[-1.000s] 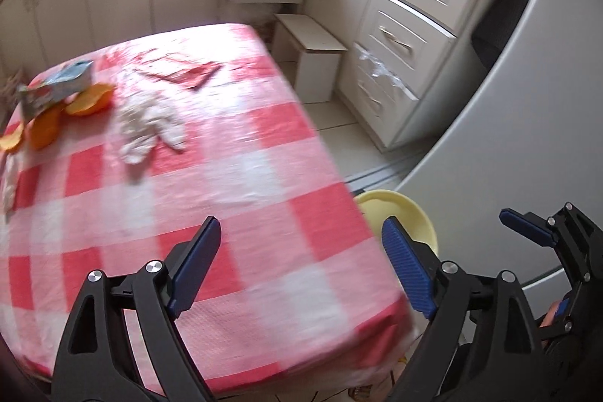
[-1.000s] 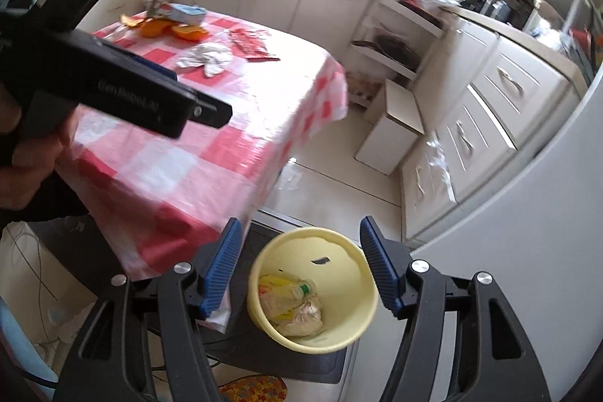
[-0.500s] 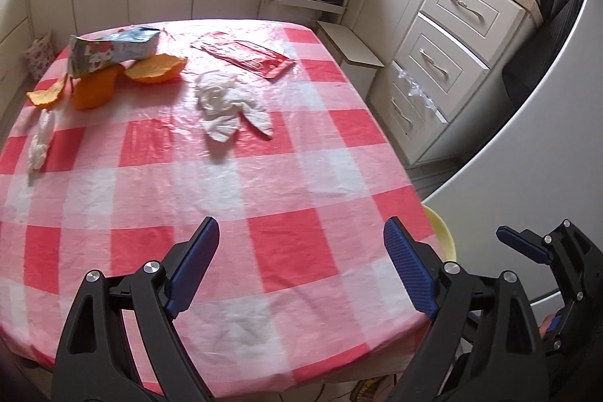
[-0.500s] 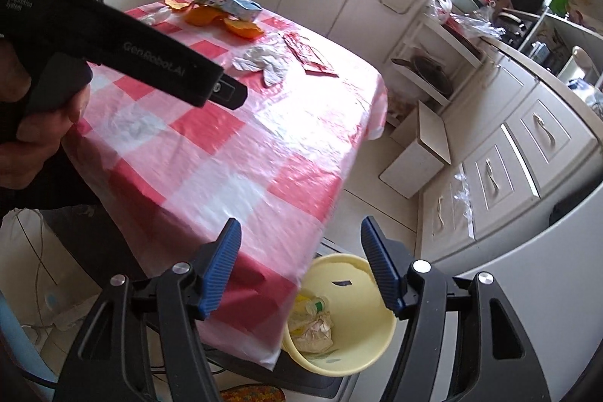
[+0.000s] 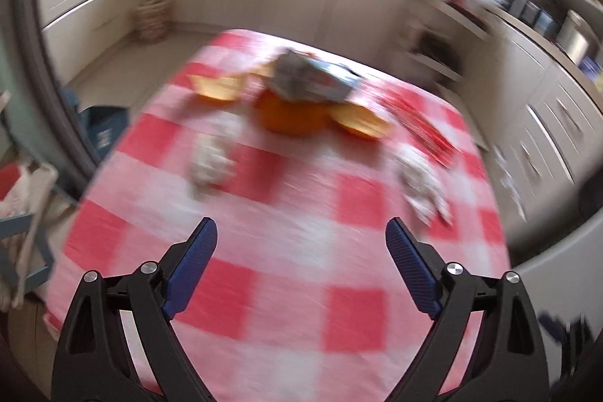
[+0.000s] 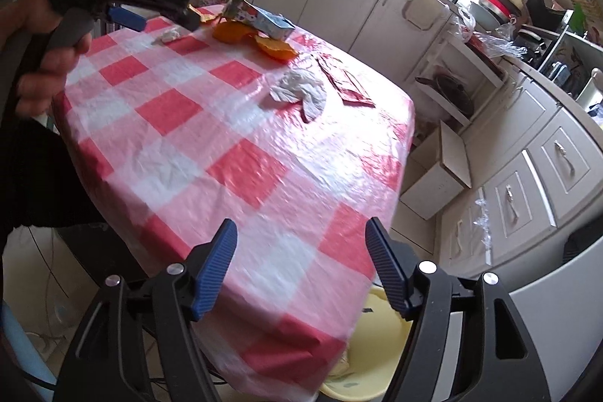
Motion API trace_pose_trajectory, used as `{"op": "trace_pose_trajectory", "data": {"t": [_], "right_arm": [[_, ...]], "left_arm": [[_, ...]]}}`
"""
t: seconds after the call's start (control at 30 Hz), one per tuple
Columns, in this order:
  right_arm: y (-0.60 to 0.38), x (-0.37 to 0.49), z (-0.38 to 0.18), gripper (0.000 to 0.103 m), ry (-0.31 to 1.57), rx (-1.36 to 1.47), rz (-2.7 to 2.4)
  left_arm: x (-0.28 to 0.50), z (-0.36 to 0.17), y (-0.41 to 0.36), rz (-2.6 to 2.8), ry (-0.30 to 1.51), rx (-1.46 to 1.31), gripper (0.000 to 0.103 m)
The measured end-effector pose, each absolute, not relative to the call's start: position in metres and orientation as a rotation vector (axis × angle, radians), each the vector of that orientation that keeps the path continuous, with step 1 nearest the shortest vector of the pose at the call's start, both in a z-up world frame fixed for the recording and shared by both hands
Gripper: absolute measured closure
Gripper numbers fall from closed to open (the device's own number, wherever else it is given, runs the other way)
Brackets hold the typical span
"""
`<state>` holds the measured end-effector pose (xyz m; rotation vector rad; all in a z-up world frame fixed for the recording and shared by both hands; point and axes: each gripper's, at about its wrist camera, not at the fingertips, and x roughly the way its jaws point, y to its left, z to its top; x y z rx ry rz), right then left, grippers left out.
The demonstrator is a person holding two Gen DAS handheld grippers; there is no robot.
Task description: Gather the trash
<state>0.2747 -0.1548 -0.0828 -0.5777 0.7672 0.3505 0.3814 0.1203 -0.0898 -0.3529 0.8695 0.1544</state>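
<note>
Left gripper (image 5: 301, 247) is hovering over the near part of the red-and-white checked tablecloth (image 5: 294, 213), jaws spread wide, nothing between them. The left wrist view is motion-blurred. Ahead of its fingers and a bit left, a crumpled white tissue (image 5: 211, 157) is lying on the cloth; ahead and to the right, a second crumpled white tissue (image 5: 422, 183). Further ahead, a torn carton (image 5: 312, 81) is sitting on top of an orange peel (image 5: 290, 115), with more peel pieces (image 5: 218, 85) on either side. A flat red wrapper (image 5: 418, 123) is lying ahead-right, beyond the right tissue.

Right gripper (image 6: 301, 264) is hanging over the near corner of the table, jaws also spread wide and empty. Just below its right finger, a yellow trash bin (image 6: 380, 323) is sitting on the floor, partly tucked under the tablecloth edge; its contents are mostly hidden. Well ahead of this gripper, the white tissue (image 6: 301, 89) and the red wrapper (image 6: 346, 81) are lying side by side, with the peel (image 6: 275, 49) and carton (image 6: 260, 17) further ahead. The left gripper's body, held in a hand (image 6: 41, 55), is showing far ahead-left in the right wrist view.
</note>
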Motion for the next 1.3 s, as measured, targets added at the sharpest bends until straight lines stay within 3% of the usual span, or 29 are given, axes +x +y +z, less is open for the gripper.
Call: {"op": "trace_pose_trajectory", "data": {"t": [0.33,0.37,0.5,0.73,1.17,1.23,1.3], "right_arm": [[-0.133,0.314,-0.083,0.035,0.769,-0.499,0.335],[-0.131,0.32,-0.084,0.035,0.768,-0.497,0.328],[-0.118,0.342,-0.088,0.035,0.775,-0.478,0.319],[-0.084,0.395,-0.101,0.035,0.788,-0.474,0.332],[-0.055,0.475,-0.123,0.035,0.833,-0.429,0.296],[-0.059,0.481,-0.122,0.047,0.847,-0.398,0.306],[-0.062,0.485,-0.123,0.074,0.865,-0.361,0.321]], "left_arm": [[0.459,-0.14,0.165,0.306,1.018,-0.251,0.015],[0.464,-0.142,0.163,0.309,1.022,-0.238,0.02],[0.471,-0.135,0.162,0.25,1.01,-0.226,0.084],[0.455,-0.1,0.166,0.095,0.915,-0.367,0.086],[0.439,-0.069,0.127,-0.088,0.809,-0.313,0.086],[0.437,-0.066,0.12,-0.112,0.796,-0.304,0.086],[0.436,-0.064,0.116,-0.13,0.786,-0.298,0.086]]}}
